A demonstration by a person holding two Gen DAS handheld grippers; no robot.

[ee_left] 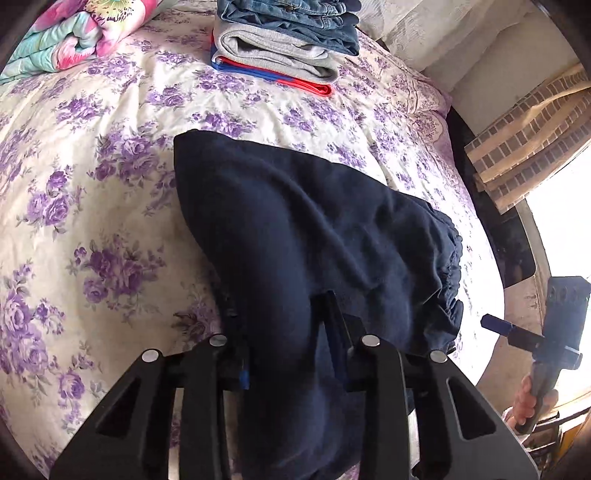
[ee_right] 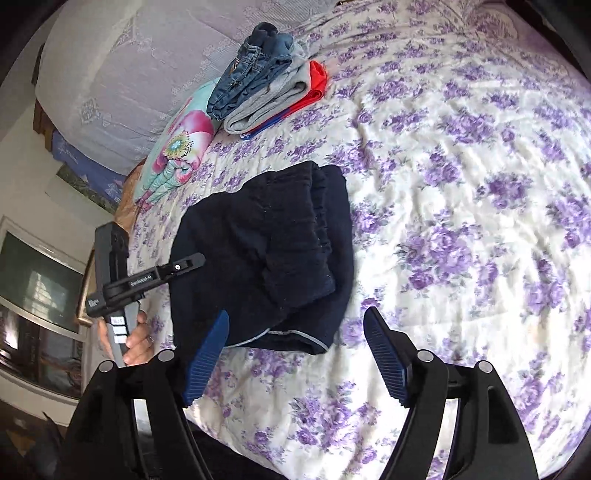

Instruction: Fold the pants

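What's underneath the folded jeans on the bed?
Under the jeans lies a folded grey garment, and beneath that a red and blue one, on the floral bedspread. Only its edges show; the rest is covered.

Small white lettering along the black body of the left gripper (ee_right: 186, 263) seen from the right wrist view, seemingly "GenRobot AI" though barely legible, a tiny white mark on its lower housing too small to read, no other legible text anywhere
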